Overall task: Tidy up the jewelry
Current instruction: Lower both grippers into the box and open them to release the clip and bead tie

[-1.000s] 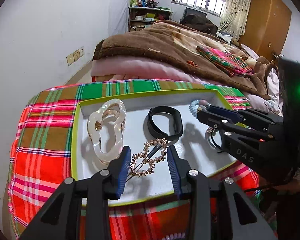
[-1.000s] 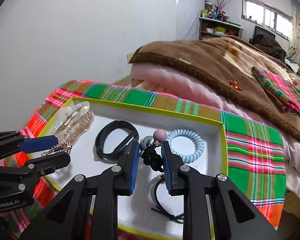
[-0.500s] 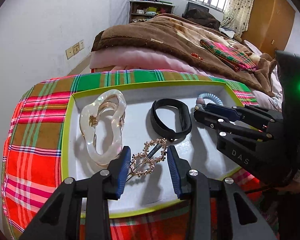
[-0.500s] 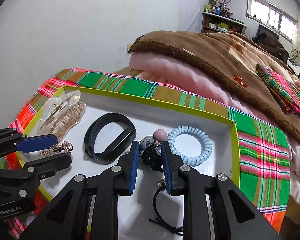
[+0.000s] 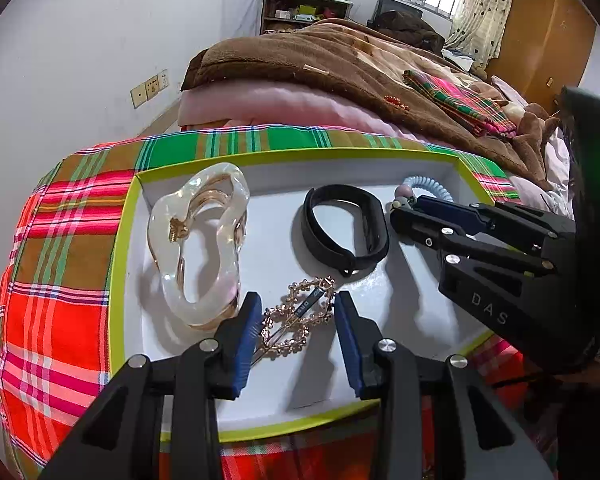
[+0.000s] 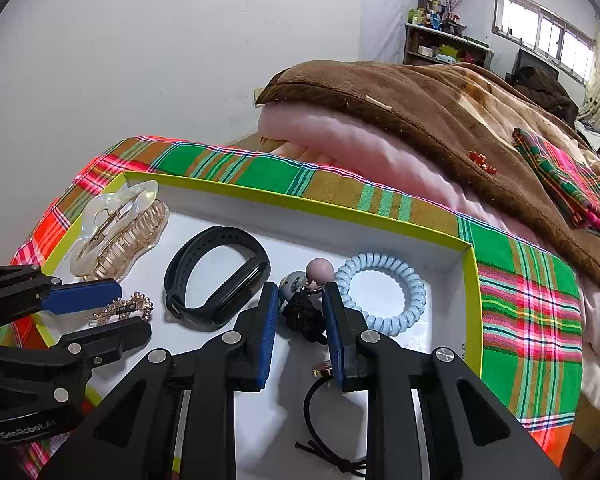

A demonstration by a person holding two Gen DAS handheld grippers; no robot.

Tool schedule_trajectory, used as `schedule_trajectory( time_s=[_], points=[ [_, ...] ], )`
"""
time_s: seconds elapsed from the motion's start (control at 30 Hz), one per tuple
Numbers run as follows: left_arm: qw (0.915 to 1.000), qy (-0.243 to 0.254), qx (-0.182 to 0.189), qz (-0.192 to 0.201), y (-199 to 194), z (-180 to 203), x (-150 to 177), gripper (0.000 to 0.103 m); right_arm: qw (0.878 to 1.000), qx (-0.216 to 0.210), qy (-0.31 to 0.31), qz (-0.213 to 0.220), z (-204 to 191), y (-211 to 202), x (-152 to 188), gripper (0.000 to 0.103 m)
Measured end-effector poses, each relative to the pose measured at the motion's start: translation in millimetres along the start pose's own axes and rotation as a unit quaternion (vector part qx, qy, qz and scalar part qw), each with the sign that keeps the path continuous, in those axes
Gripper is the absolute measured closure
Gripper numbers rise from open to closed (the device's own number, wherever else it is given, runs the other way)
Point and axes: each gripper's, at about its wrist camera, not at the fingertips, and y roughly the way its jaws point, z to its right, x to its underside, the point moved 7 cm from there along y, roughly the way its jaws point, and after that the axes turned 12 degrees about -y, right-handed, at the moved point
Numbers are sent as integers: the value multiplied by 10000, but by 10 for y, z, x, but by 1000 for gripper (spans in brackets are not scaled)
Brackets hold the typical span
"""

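1. jewelry sits in a shallow white tray with a yellow-green rim (image 5: 121, 240), which rests on a surface covered by a red, green and orange plaid cloth (image 5: 60, 248).
2. left claw (image 5: 296, 320) hangs over the tray's near edge, its blue pads set either side of a gold filigree hair clip (image 5: 296, 322); the left pad touches the clip's near end, the right pad is just beside it, and whether they press on it cannot be told.
3. right claw (image 6: 300, 320) holds its pads close around a black tasselled hair tie with pink and grey-blue beads (image 6: 306, 300); contact is not clear enough to call it clamped.
4. a clear and amber claw clip (image 5: 200, 240) lies toward the tray's far left corner.
5. a black wristband (image 5: 346, 228) stands on edge in the tray's middle, between the claw clip and the beaded tie.
6. a pale blue spiral hair tie (image 6: 384, 296) lies near the tray's far right corner, touching the right claw's right pad.
7. a thin black elastic with a gold bead (image 6: 328, 432) lies by the tray's near edge, partly under the right claw.
8. behind the surface, a bed carries a brown blanket (image 6: 420, 96) over pink bedding.
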Motion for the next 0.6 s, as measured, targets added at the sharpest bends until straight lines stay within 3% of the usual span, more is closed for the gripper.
schedule_trajectory(
  time_s=[0.6],
  points=[
    [10000, -39, -6, -1, -9, 2, -13, 60, 10000, -44, 65, 32, 0, -30, -3, 78]
  ],
)
